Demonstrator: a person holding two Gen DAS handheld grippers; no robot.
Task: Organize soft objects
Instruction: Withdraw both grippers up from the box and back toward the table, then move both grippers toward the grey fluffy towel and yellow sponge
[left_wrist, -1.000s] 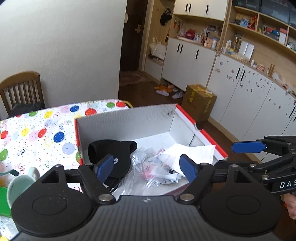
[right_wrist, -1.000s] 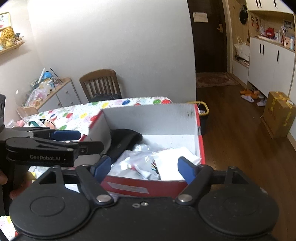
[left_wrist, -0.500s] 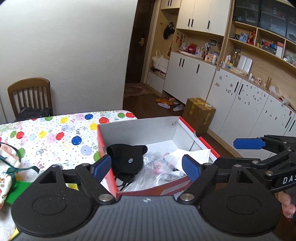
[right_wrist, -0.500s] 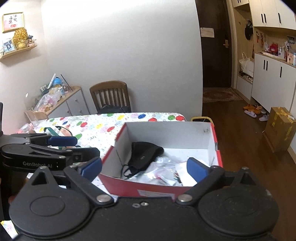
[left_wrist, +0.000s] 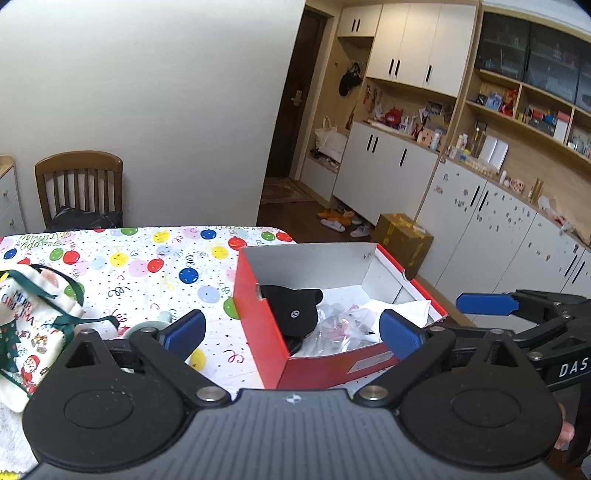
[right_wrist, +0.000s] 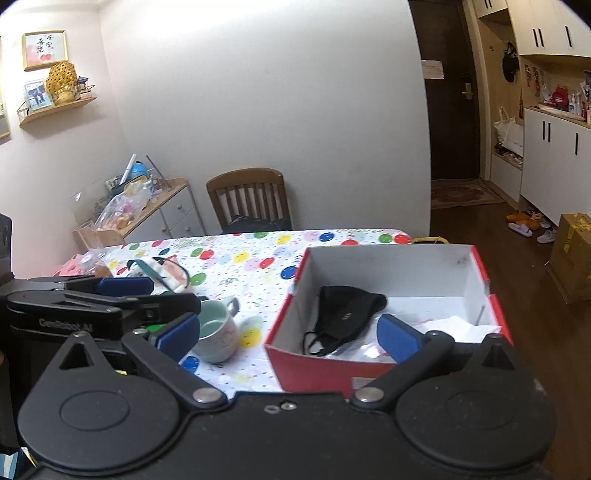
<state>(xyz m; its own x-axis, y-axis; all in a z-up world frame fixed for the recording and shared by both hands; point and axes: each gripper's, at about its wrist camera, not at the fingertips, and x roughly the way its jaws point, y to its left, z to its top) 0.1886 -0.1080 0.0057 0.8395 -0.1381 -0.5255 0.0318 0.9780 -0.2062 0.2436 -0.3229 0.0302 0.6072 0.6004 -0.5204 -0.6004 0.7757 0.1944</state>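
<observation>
White wall behind; wooden chair (right_wrist: 249, 195) pushed in at the far side of the table (left_wrist: 147, 258), which wears a balloon-print cloth. Cabinets and open shelving (left_wrist: 480, 155) line the right of the room.

Red shoebox (right_wrist: 325, 365), white inside, sits at the table's near right corner, lid off. Contents: black face mask (right_wrist: 345, 314) draped against the left inner wall, ear loops trailing down; clear plastic bags (left_wrist: 340, 328) in the middle; white tissue paper (left_wrist: 402, 310) toward the right end.

Left of the box on the cloth: a Christmas-print fabric bag (left_wrist: 26, 325) with green straps, lying flat, and a pale green mug (right_wrist: 216, 332), upright, apart from the box.

Left gripper (left_wrist: 291, 328): blue-padded jaws spread wide, nothing between them, held above the box's near left corner.

Right gripper (right_wrist: 288, 336): jaws likewise wide apart, empty, held over the box's near wall, beside the left gripper.
</observation>
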